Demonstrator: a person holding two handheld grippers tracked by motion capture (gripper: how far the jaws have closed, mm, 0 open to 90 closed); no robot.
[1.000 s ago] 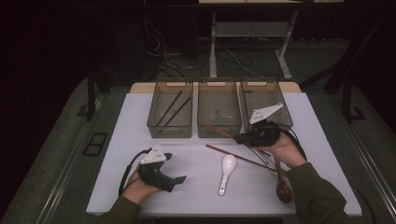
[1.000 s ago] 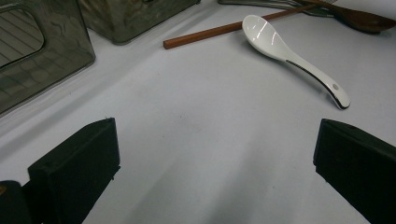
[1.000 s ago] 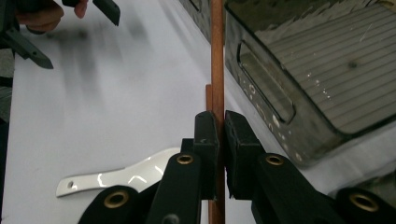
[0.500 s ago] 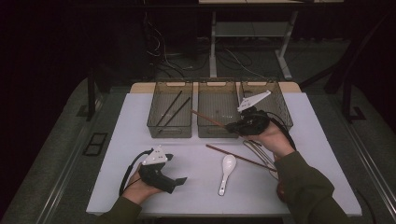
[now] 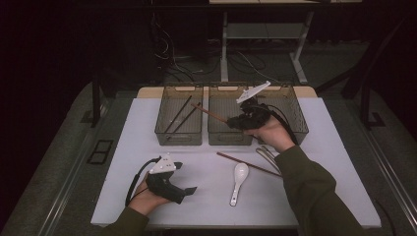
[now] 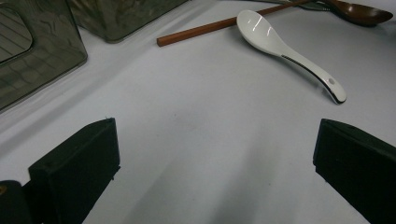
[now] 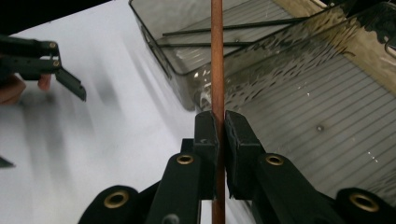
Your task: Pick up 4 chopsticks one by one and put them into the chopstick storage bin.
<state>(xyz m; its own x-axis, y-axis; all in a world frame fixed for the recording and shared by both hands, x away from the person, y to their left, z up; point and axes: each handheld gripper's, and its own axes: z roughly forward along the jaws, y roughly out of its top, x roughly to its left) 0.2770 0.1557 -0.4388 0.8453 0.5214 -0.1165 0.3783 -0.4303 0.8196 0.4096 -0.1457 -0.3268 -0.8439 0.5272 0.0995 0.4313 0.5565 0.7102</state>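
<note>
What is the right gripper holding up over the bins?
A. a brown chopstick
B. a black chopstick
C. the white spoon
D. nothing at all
A: the right gripper has its jaws pressed shut on a brown chopstick, lifted over the clear bins, while the white spoon lies on the table.

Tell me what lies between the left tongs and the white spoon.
Nothing: in the left gripper view, bare white table runs from the open left tongs to the white spoon. The high view shows the same gap.
</note>
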